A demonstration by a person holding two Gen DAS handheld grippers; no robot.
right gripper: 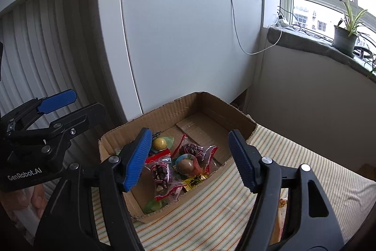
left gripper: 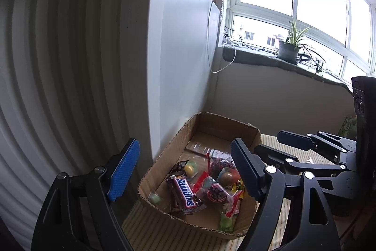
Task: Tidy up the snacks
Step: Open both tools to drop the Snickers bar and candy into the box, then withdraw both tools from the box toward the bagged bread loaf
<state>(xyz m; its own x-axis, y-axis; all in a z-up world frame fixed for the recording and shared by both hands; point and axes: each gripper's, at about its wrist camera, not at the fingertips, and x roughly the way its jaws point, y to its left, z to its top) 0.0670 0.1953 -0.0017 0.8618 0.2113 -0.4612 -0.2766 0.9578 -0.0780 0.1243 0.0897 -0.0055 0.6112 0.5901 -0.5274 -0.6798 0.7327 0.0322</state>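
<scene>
A shallow cardboard box (left gripper: 164, 152) (right gripper: 164, 113) sits on a striped cloth against a white cabinet. Its near end holds several wrapped snacks: a Snickers bar (left gripper: 185, 192), a yellow ball candy (right gripper: 159, 143), a brown egg in clear wrap (right gripper: 185, 166), and dark red wrapped sweets (right gripper: 162, 172). My left gripper (left gripper: 185, 171) (right gripper: 89, 101) hangs open over the box's near left side, nothing between its pads. My right gripper (right gripper: 190, 157) (left gripper: 270, 141) is open too, above the near edge of the box, with only air between its fingers.
The striped cloth (right gripper: 235, 204) spreads to the right of the box. A white cabinet (right gripper: 188, 27) and a slatted panel (left gripper: 58, 62) stand behind and to the left. A cable (right gripper: 235, 15) hangs from the windowsill, where a potted plant (right gripper: 345, 39) stands. A hand (right gripper: 35, 201) shows at lower left.
</scene>
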